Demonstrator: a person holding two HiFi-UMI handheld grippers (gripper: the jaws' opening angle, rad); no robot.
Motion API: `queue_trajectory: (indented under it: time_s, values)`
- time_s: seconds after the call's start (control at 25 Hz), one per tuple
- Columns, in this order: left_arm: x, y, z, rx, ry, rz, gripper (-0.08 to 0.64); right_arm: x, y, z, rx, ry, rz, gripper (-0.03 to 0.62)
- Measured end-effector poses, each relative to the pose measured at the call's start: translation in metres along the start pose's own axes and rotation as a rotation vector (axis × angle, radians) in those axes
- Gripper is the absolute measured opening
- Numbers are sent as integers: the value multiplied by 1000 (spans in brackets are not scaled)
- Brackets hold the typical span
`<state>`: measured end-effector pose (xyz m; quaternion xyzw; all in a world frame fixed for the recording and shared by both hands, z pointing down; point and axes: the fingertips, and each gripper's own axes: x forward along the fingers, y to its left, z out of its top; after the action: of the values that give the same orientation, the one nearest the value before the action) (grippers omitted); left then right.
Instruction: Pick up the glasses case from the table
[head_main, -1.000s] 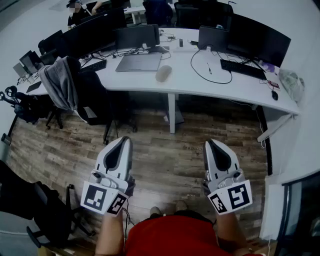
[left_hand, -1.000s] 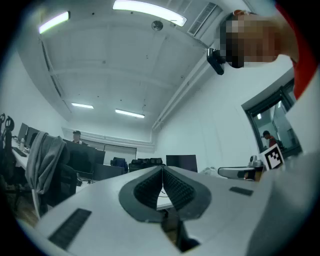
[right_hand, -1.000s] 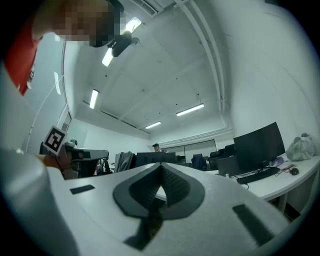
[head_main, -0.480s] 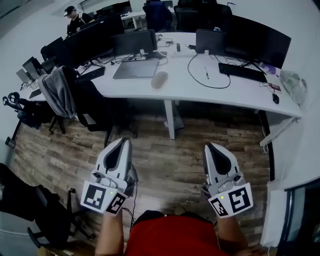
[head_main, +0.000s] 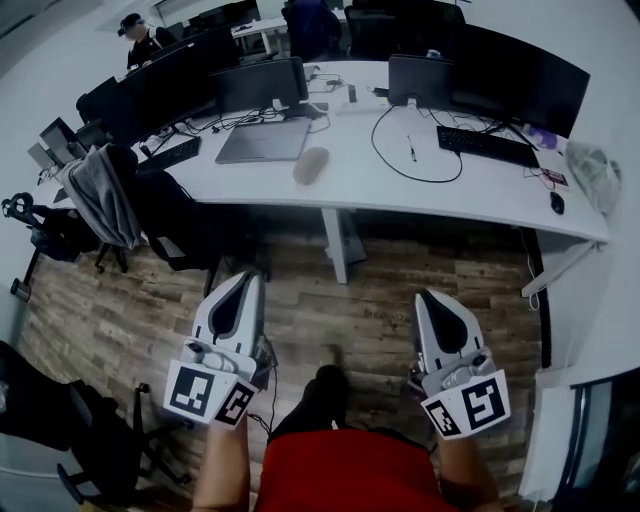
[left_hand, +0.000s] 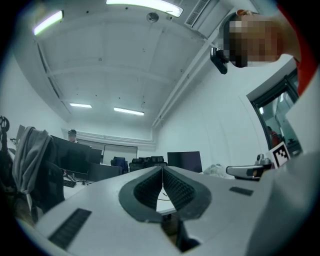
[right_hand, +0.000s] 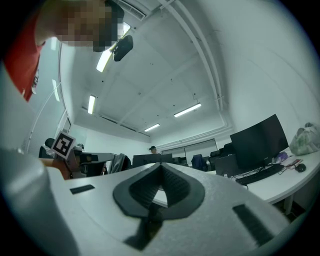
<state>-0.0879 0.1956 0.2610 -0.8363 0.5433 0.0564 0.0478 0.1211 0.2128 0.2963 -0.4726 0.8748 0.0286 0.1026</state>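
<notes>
**A:** The left gripper (head_main: 246, 280) is showing both jaws pressed together with nothing between them. Its dark ribbed pads (left_hand: 146, 188) are meeting along a thin seam inside a smooth white shell that tapers to a point.

**B:** And the right gripper (head_main: 426, 296)?

**A:** It is closed too, and just as empty. Both grippers are hovering side by side over the floor (head_main: 330, 300), which is showing brown, weathered wood-grain planks.

**B:** Where is the glasses case (head_main: 311, 165) lying?

**A:** It is resting on the table (head_main: 400, 185), a long white matt top, near its front edge. It is looking like a rounded oblong in pale grey-beige, with a soft, dull surface. It is well apart from both grippers, further up the head view.

**B:** What is sitting around it?

**A:** A flat grey closed laptop (head_main: 265, 141) is lying just beside it. A thin black cable (head_main: 415, 150) is curling in a loop to its right, and a black keyboard (head_main: 485, 145) is lying beyond that loop. A dark chair (head_main: 165, 215) is standing at the table's left end, with a limp grey jacket (head_main: 100, 195) hanging over its back.
</notes>
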Motion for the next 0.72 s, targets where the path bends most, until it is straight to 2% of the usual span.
queue_trajectory:
  time_s: [0.32,0.72]
  values:
    - [89,53,-37,-44,-6,-33,14,76,-39,-30,-43,49,-39,5]
    - [228,166,-69,-76,7,-52,14,245,-90,-58,-79,87,-51,5]
